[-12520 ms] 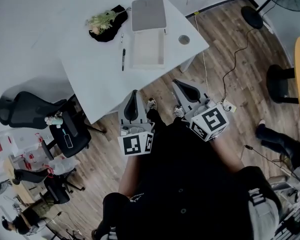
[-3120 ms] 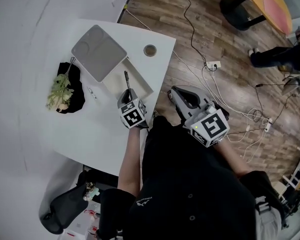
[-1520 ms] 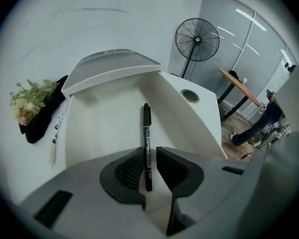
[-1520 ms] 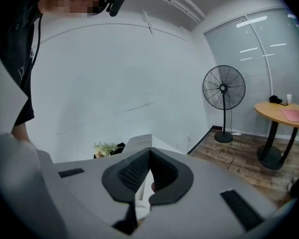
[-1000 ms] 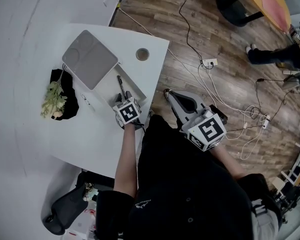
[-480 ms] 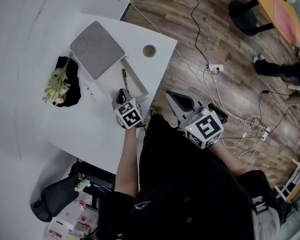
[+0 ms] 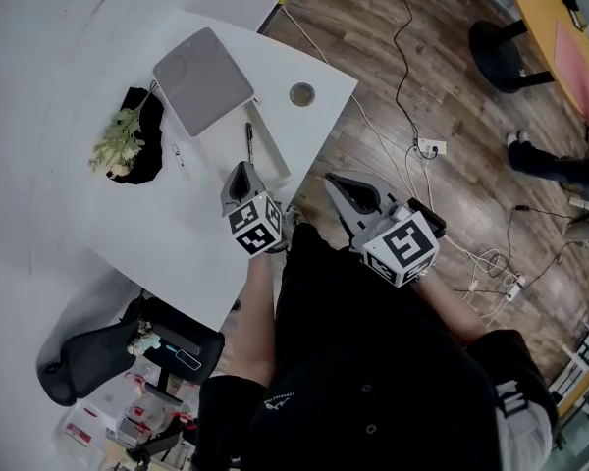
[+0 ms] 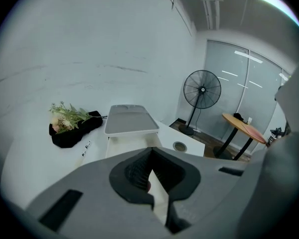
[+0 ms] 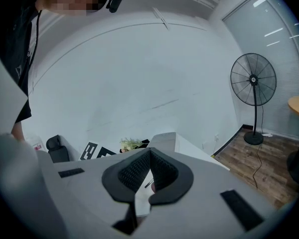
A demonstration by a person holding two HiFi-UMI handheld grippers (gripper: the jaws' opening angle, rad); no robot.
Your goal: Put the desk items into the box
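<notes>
A black pen [image 7: 248,142] lies inside the open white box [image 7: 268,161] on the white desk [image 7: 147,224]. The box's grey lid [image 7: 203,67] leans at its far end. My left gripper [image 7: 240,173] hovers over the box's near end, jaws shut with nothing between them. From the left gripper view, that gripper [image 8: 150,152] points at the box [image 8: 120,144] and lid [image 8: 131,119]. A small slim item [image 7: 177,153] lies left of the box. My right gripper [image 7: 334,184] hangs off the desk's right edge over the floor, shut and empty.
A flower sprig [image 7: 118,137] rests on a black cloth [image 7: 145,160] at the desk's left. A round grommet [image 7: 301,93] sits in the desk's far right corner. Cables and a power strip [image 7: 431,148] lie on the wood floor. A black chair [image 7: 79,361] stands below the desk.
My left gripper has drawn back a little from over the pen toward the box's near end. The pen stays lying in the box. The right gripper has hardly moved.
</notes>
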